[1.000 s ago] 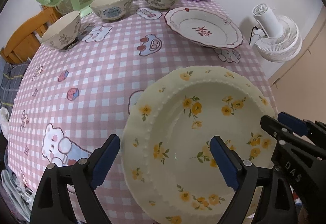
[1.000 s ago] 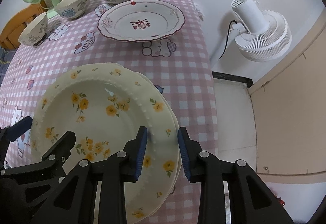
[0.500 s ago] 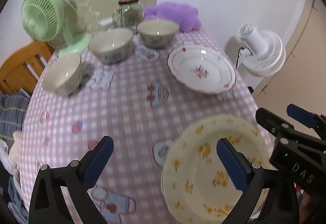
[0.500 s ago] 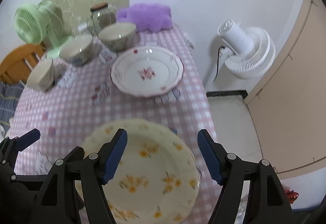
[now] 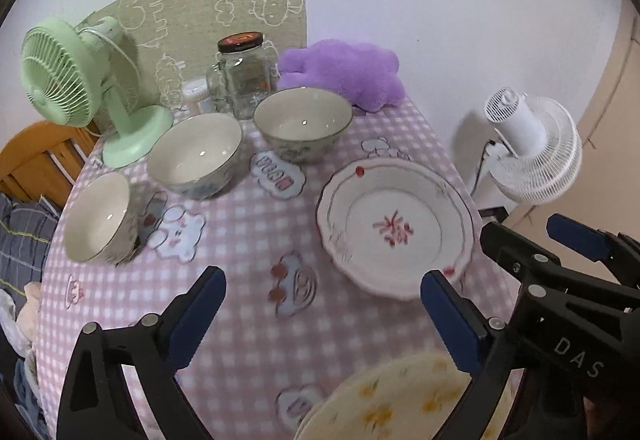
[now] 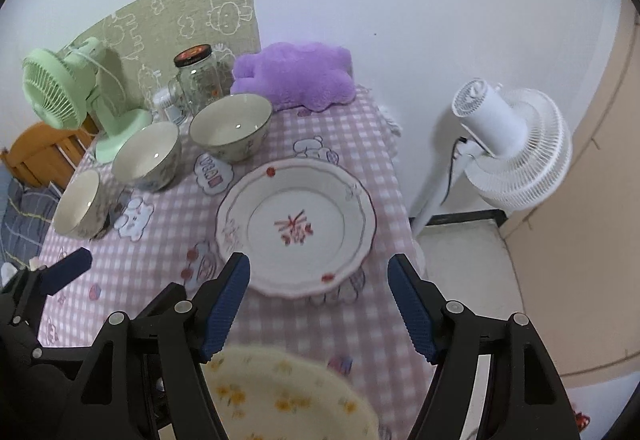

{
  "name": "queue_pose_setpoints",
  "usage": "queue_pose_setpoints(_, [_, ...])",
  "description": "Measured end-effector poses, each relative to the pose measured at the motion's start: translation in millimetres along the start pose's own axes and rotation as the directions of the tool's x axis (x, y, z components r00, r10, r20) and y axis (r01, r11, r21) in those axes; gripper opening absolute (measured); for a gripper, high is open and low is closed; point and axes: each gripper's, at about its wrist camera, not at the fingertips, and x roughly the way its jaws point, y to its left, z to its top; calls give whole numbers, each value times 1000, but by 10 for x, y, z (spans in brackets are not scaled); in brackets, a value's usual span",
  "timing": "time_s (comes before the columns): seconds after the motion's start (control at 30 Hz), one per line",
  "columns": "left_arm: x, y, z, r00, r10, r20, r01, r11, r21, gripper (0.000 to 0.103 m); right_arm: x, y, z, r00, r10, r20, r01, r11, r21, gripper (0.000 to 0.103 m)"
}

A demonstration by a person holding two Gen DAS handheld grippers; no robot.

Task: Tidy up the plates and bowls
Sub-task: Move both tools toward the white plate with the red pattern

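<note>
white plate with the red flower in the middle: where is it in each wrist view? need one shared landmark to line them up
Left wrist: white plate sits right of centre, past the left gripper, whose jaws are closing on nothing.
Right wrist: white plate sits at centre, just past the open right gripper.
Shared landmark: purple cushion at the table's far edge, behind the plate in both.

The blurred yellow-flowered plate (image 5: 396,400) at six o'clock is cut off by the bottom edge, its right part hidden behind a hand-held gripper.
</note>
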Motion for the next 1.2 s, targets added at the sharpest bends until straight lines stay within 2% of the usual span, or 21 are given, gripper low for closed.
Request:
queue_pose_setpoints(0.13, [257,-111,158,1000,25,-5,-25,1000,-6,95,296,-120,202,1000,8,7,-7,999,-33,74])
queue_pose_setpoints(0.33, [661,-200,306,998,57,-39,-59,997,-41,94,746,-274,411,1000,11,-26,-12,999,-41,74])
queue_pose_setpoints(0.47, [944,-228,349,992,91,-88,-95,994,-48,87,1076,-362,440,998,26,-59,-26,1000,-9,74])
queue_pose_setpoints(0.6, [1140,-222,328,990,78,-116,-85,995,-58,86,1341,-407,425,994,40,-103,-39,999,17,74])
queue_pose_setpoints(0.9, [1372,-205,278,987,61,-151,-73,995,-71,86,1581,-386,386,989,46,-139,-46,999,4,74])
queue_pose_setpoints(0.97, [1392,-204,267,986,55,-159,-67,995,-70,85,1622,-376,379,987,69,-148,-70,998,0,69])
queue_pose_setpoints(1.0, [1399,-201,261,986,49,-160,-60,996,-70,82,1630,-371,380,986,71,-154,-72,997,-3,66])
queue_pose_setpoints(1.13, [1417,-210,258,987,6,-162,-20,996,-82,73,1596,-352,382,989,55,-140,-56,998,-3,65])
queue_pose_setpoints(1.2, [1405,-237,250,987,12,-163,-24,997,-74,74,1568,-336,381,989,54,-136,-55,998,-4,65])
